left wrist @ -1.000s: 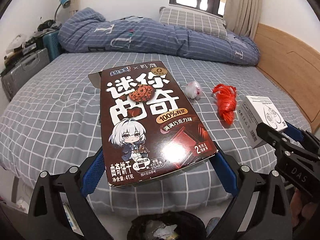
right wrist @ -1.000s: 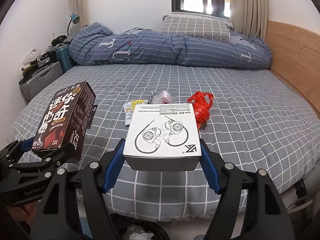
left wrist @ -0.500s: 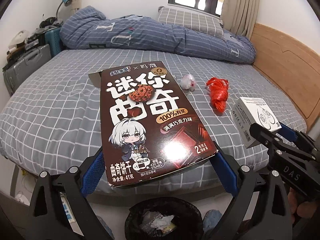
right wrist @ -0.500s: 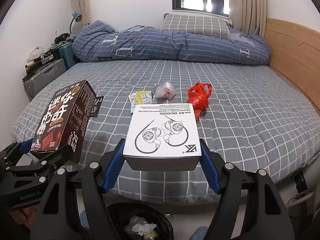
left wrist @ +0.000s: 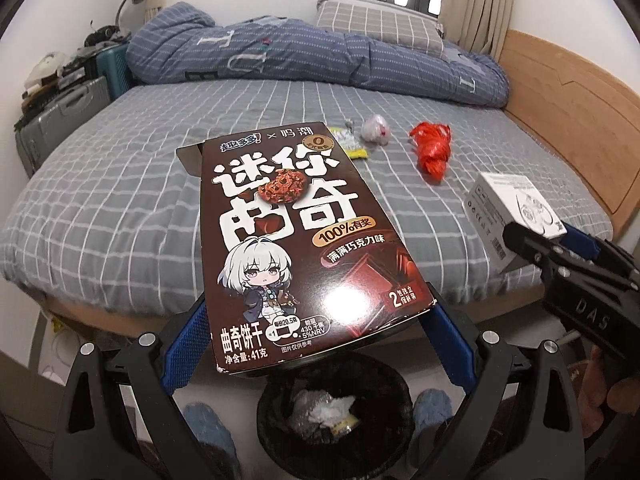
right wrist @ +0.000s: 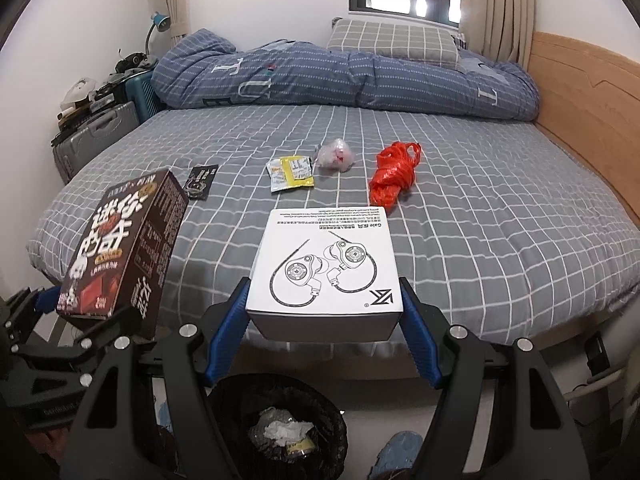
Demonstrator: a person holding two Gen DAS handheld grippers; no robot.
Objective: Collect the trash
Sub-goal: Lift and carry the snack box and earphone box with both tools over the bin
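Left hand-held gripper (left wrist: pixel 316 344) clamped on brown cookie box (left wrist: pixel 296 236), blue pads against both sides, above black trash bin (left wrist: pixel 334 408). Right hand-held gripper (right wrist: pixel 324 320) closed on white earphone box (right wrist: pixel 326 264), also over the bin. Ahead on the bed (right wrist: pixel 500 216): red plastic bag (right wrist: pixel 392 178), yellow sachet (right wrist: pixel 291 172), clear crumpled wrapper (right wrist: pixel 338 155), small black packet (right wrist: pixel 201 181).

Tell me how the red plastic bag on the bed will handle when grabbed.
The red bag looks crumpled and knotted thin film, so probably floppy and very light. Likely compresses between fingers rather than holding shape. Its loose loops may snag or trail.
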